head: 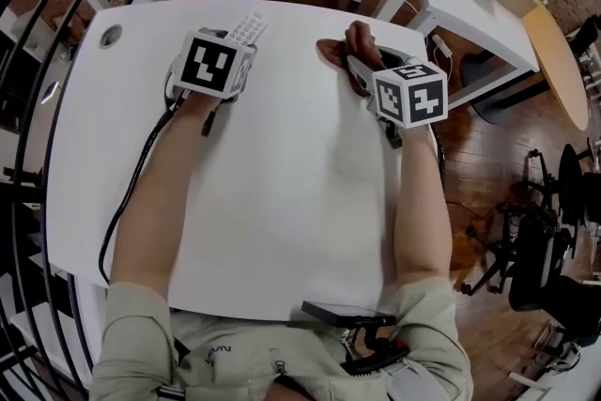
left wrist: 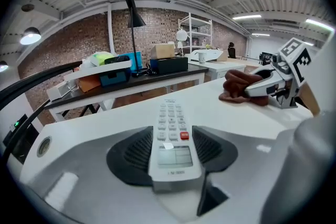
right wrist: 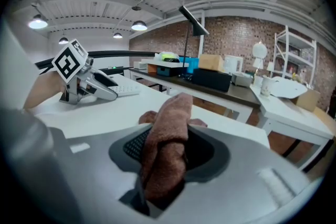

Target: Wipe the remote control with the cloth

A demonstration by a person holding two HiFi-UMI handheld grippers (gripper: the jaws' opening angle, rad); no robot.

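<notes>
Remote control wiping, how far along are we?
Done: each item is gripped. The left gripper clamps the remote control between its fingers; the right gripper pinches the brown cloth. In hand: the two are held apart over the white table. Left: cloth and remote aren't touching, so wiping remains; whether any is already done can't be told.

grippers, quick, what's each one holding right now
Left gripper: jaws closed on the remote.
Right gripper: jaws closed on the cloth.
</notes>
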